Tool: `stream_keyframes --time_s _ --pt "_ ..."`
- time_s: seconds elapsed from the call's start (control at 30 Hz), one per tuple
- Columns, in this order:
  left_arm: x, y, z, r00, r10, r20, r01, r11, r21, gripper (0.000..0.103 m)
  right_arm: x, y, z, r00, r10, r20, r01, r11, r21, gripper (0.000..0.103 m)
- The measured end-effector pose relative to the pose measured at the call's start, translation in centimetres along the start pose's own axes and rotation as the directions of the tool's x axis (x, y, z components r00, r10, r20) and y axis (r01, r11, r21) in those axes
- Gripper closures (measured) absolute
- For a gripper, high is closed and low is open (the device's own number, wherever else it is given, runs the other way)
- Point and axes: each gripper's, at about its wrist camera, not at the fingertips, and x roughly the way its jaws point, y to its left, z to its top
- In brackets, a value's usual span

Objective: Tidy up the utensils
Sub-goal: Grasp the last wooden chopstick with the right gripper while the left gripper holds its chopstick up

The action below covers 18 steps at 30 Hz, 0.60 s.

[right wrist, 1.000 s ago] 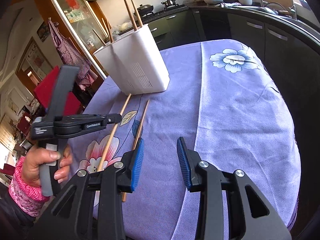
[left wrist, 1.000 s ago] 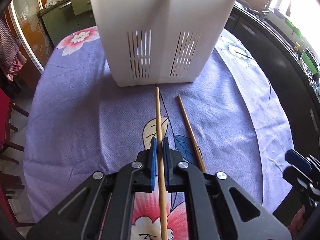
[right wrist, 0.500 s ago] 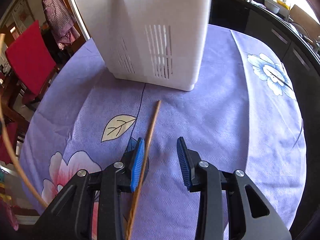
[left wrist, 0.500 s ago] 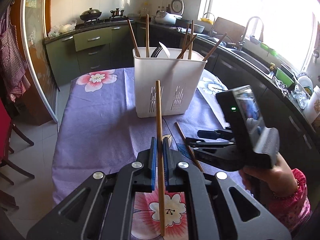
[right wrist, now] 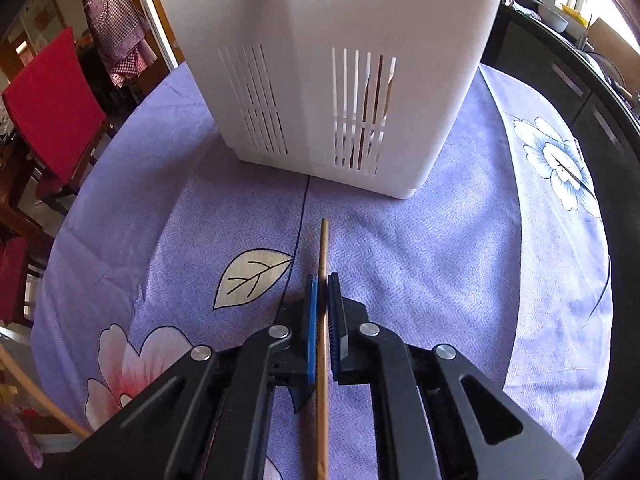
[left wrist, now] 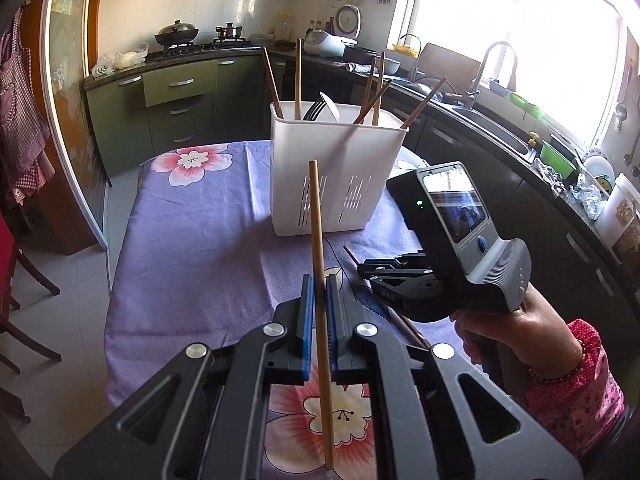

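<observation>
The left tongs (left wrist: 319, 312) are pinching a chopstick (left wrist: 318, 264) between nearly closed blue pads, lifting it off the bench (left wrist: 188, 240) with its tip pointing to 12 o'clock. The white caddy (left wrist: 336, 168) is standing at 12 o'clock, bristling with more chopsticks. At 3 o'clock, the right tongs (right wrist: 323, 320) are gripping a second chopstick (right wrist: 322, 280) that is lying on the purple cloth, tip aiming at the caddy's slotted wall.

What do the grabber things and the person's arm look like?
Both the left gripper and the right gripper are black frames with silver bolts and ridged blue pads. The right handle carries a grey box with a screen. The hand shows a pink patterned sleeve and a beaded bracelet.
</observation>
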Motion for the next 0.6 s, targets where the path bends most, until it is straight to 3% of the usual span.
stream_keyframes --time_s 0.2,0.4,0.6 --pt "-0.7 -0.5 -0.1 0.999 0.031 0.025 -0.032 0.999 0.031 0.097 -4.6 -0.5 -0.3 0.993 0.048 0.112 -0.051 0.999 0.020 0.097" --pt "-1.7 -1.0 -0.2 0.996 0.068 0.059 -0.071 0.996 0.054 0.097 -11.2 -1.9 -2.7 0.964 0.095 0.249 -0.110 0.993 0.046 0.097" --pt "-2.5 -1.6 -0.4 0.992 0.092 0.084 -0.099 0.992 0.075 0.097 -15.0 -3.2 -5.8 0.945 0.107 0.310 -0.131 0.990 0.059 0.097"
